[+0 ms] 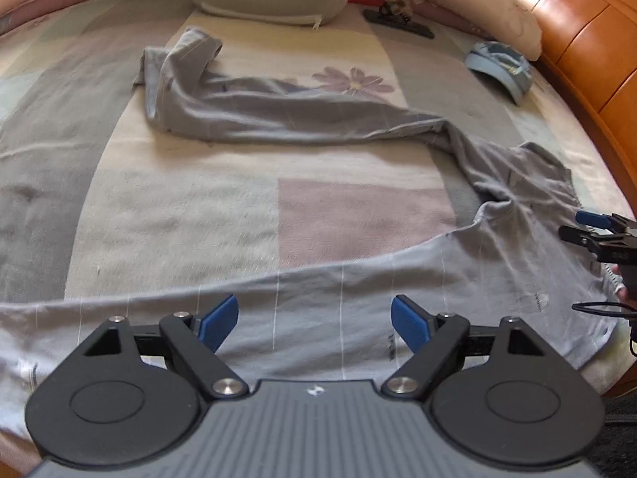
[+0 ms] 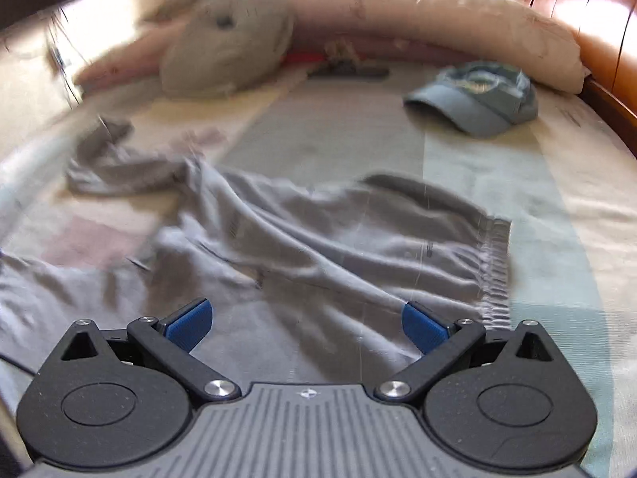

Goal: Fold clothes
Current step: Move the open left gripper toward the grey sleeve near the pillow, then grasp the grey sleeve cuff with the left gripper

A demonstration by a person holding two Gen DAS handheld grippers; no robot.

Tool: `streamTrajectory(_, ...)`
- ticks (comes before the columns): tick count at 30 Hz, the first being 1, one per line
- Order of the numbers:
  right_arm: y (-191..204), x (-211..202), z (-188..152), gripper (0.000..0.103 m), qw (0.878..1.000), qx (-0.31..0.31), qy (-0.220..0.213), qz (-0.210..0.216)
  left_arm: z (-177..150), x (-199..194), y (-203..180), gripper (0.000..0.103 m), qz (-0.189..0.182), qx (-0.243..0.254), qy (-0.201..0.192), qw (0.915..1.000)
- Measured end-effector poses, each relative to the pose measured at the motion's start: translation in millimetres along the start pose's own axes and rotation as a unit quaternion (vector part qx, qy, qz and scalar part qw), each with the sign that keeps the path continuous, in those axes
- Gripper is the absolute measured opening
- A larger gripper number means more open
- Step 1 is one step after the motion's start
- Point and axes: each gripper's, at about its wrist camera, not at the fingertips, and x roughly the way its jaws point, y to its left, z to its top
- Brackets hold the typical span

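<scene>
Grey thin-striped cotton trousers [image 1: 302, 119] sprawl on bed, legs running away from waistband [image 2: 493, 263]. Right hand-held gripper [image 2: 306, 324] nearest waistband, left hand-held gripper [image 1: 314, 320] over near leg; both wide open, empty.

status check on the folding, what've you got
Left tongs open, right tongs open, both empty. Grey trousers unfolded, legs splayed across the bed, waistband by the right tongs. Blue cap clear of the work.

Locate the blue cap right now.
The blue cap lies on the bed's far right, just before the long cream pillow and beyond the grey trousers; the left wrist view shows it upper right.
</scene>
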Motion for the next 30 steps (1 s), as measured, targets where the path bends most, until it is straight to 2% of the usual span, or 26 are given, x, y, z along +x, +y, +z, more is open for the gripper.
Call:
streamTrajectory(2,-1.1,14.1,-3.8,0.103,1.000,0.002,0.028,-0.009,-9.9,5.5,9.2,0.084,0.012,-0.024,0.010,0.9996)
streamTrajectory(6,10.6,14.1,-16.0,0.103,0.998,-0.042,0.022,-0.039,-26.8,13.4,30.0,0.084,0.033,-0.076,0.025,0.9962)
streamTrajectory(8,13.4,15.5,-14.2,0.103,0.998,-0.037,0.027,-0.048,-29.9,11.8,35.7,0.084,0.034,-0.091,0.022,0.9950)
streamTrajectory(12,13.5,19.2,-10.5,0.103,0.997,-0.019,0.038,-0.061,-19.3,1.9,35.4,0.084,0.045,-0.071,-0.005,0.9964)
streamTrajectory(17,18.0,22.9,-8.1,0.103,0.996,-0.010,0.044,-0.081,7.5,-3.0,45.8,0.084,0.023,-0.047,-0.047,0.9975)
streamTrajectory(21,21.4,18.1,2.2,0.103,0.993,0.023,0.066,-0.093,37.4,7.4,64.5,0.084,0.004,-0.028,-0.062,0.9977)
streamTrajectory(26,41.3,-1.2,13.8,0.103,0.992,0.074,0.037,-0.097,78.3,18.1,96.0,0.084,-0.025,0.002,-0.088,0.9959)
streamTrajectory(30,72.1,-3.9,22.9,0.103,0.989,0.097,0.025,-0.104,115.7,32.2,129.9,0.084,-0.044,0.004,-0.113,0.9926)
